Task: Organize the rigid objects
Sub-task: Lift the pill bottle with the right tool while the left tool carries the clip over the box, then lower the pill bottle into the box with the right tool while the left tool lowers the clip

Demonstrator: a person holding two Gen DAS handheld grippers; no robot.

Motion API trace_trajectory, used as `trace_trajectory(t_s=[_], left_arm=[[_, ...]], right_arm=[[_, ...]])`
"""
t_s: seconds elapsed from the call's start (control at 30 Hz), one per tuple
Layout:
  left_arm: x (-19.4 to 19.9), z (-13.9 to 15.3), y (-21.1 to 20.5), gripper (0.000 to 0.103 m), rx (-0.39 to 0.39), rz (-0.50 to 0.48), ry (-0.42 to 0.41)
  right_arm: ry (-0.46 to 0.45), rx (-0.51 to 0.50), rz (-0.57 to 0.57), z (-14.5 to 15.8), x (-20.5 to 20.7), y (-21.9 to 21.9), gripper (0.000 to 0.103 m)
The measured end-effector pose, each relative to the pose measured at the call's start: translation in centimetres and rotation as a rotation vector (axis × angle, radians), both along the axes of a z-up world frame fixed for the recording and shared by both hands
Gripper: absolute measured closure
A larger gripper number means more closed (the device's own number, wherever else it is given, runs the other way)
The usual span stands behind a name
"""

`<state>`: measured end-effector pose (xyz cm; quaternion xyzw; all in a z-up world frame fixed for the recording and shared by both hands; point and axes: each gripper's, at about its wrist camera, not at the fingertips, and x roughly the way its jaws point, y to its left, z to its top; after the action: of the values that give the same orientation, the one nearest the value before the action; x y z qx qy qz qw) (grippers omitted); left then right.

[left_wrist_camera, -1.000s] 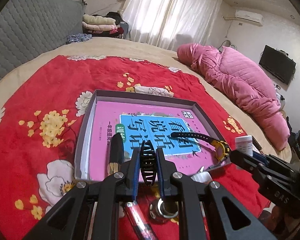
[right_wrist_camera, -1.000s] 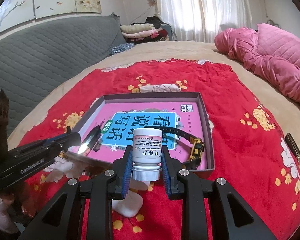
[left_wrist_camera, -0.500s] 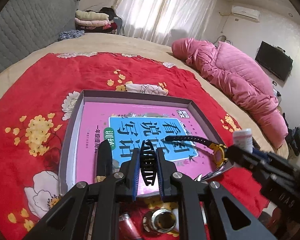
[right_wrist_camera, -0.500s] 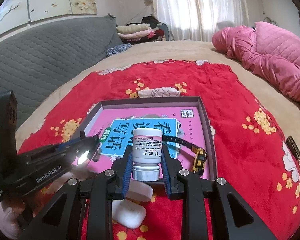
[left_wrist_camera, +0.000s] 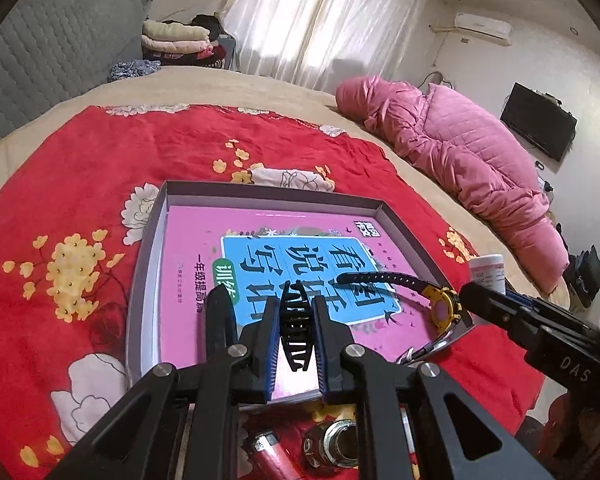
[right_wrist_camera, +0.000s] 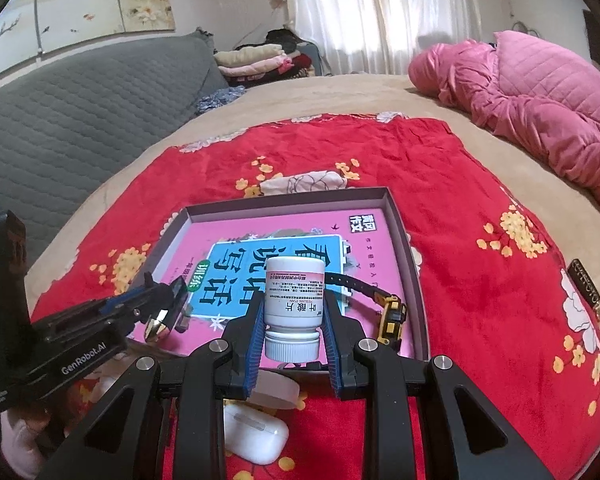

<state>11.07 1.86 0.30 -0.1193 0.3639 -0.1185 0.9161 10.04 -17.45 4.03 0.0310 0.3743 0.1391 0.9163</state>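
Glossy paper book cover (left_wrist_camera: 284,256), matt white plastic bottle (right_wrist_camera: 294,300), red floral cloth (right_wrist_camera: 460,208).

Left gripper (left_wrist_camera: 296,334): matte black plastic linkage arms, angular with triangular cut-outs; round silver screws at the pivots; blue ribbed pads lining the jaws. White "GenRobot.AI" lettering on its side, seen from the right wrist.

Right gripper (right_wrist_camera: 293,314): same black build, silver screws, blue ribbed pads. White "DAS" lettering on its side, seen from the left wrist.
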Motion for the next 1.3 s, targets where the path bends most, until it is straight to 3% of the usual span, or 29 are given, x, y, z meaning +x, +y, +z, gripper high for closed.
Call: trace_trajectory(t_s=[0.37,1.3], left_arm=[[0.7,-1.0,-0.4,0.087,-0.048,-0.03,0.026],[2.1,-3.0,-1.4,0.087,-0.03,-0.092,0.071]], right_arm=[[0.025,-0.015,-0.038,-0.6,1.5,0.5,0.076],[0.12,-0.073,-0.052,-3.8,3.7,0.7,0.076]])
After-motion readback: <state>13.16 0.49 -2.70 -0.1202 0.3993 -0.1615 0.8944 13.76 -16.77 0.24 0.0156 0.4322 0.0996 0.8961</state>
